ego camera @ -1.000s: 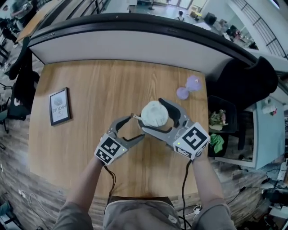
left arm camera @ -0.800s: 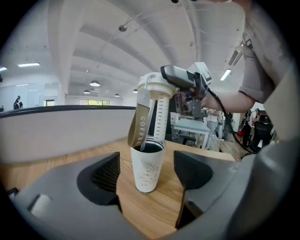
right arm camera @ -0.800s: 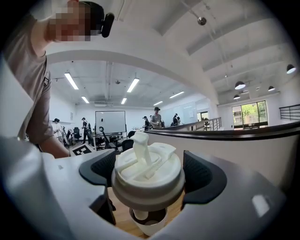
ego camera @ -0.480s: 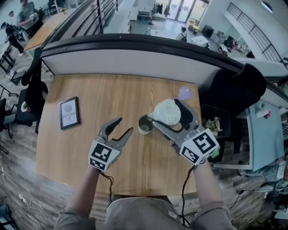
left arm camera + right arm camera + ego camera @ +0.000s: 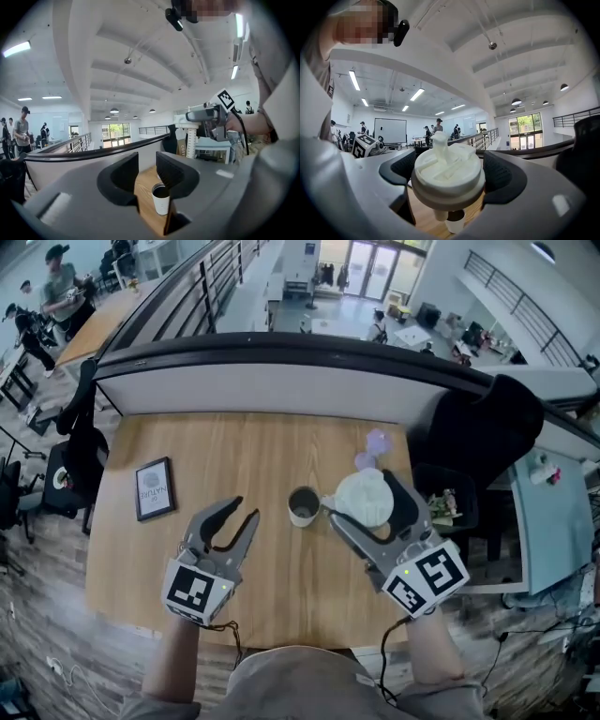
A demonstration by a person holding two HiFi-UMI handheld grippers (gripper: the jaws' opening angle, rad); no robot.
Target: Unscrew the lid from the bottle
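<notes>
Far left of the bottle (image 5: 303, 506), a framed picture (image 5: 155, 488) lies flat on the wooden table (image 5: 234, 442). It is well apart from the bottle and has no part in the job.

Nearer, also left of the bottle, the left gripper (image 5: 244, 509) hangs in the air. Its jaws have just been closing and now stand a little apart with nothing between them. In the left gripper view the bottle (image 5: 161, 199) shows only through that narrow gap, standing on the table beyond.

The bottle stands upright with its dark mouth open and no gripper touching it.

Just right of the bottle and above it, the right gripper (image 5: 361, 491) is clamped on the white lid (image 5: 364, 498), which it holds clear of the table. The right gripper view shows the lid (image 5: 447, 176) seated between the two pads, spout upward.

I judge the unscrewing done, since lid and bottle are apart. At most, the lid remains to be set down.

Several things cannot be read:
- The bottle's contents and its thread are not visible.
- In the right gripper view the lid covers most of the bottle (image 5: 454, 222).
- Behind the lid, farther right of the bottle, a pale purple thing (image 5: 377, 441) is partly covered, and I cannot tell what it is.
</notes>
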